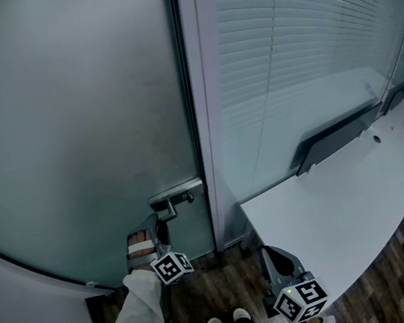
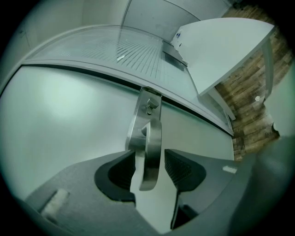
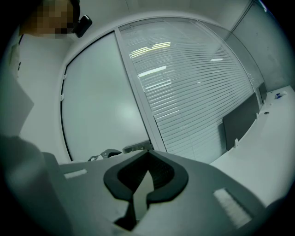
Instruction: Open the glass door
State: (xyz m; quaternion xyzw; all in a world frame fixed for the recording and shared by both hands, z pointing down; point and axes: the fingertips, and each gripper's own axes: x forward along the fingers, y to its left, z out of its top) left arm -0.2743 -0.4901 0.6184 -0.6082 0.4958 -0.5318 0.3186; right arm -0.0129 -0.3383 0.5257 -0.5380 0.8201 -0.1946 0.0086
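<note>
In the head view the right gripper (image 1: 272, 256) hangs low over the wooden floor (image 1: 206, 285), beside the white desk's (image 1: 345, 202) near corner. The left gripper (image 1: 157, 231) is at the lever handle (image 1: 177, 196) on the frosted glass door's (image 1: 67, 125) right edge. In the left gripper view its fingers (image 2: 184, 168) stand apart, straddling the lever handle. In the right gripper view the fingers there are pressed together on nothing.

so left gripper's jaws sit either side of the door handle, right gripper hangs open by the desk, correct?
Not quite: the right gripper is shut, not open. The right gripper view shows its jaws meeting at the tips with nothing between. The rest holds: the left gripper has its jaws either side of the door handle, the right one is by the desk.
</note>
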